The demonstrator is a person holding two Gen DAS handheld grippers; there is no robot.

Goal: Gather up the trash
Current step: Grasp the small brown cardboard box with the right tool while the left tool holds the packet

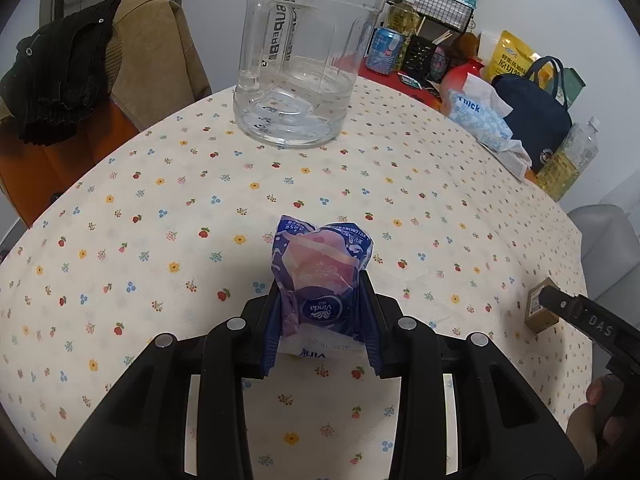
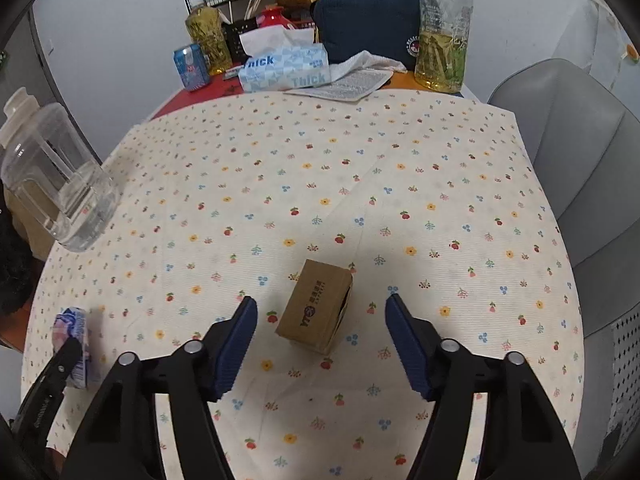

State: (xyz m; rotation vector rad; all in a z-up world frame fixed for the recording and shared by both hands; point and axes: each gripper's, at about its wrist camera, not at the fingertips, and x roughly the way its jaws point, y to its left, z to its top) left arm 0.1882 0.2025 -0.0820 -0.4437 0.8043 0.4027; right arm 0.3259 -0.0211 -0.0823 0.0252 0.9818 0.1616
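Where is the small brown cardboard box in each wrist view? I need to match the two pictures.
Left wrist view: the cardboard box sits at the far right edge on the tablecloth, partly behind the right gripper's fingers.
Right wrist view: the cardboard box lies low in the centre, between the open right gripper fingers, untouched.
Shared landmark: the clear water jug, top centre in the left view, left edge in the right view.

on the tablecloth (image 2: 400,152) a small box (image 2: 316,312) is found at lower centre, between the right gripper (image 2: 320,316) pads. a tissue pack (image 2: 74,340) lies at lower left, a jug (image 2: 52,176) at the left edge, and clutter along the top.
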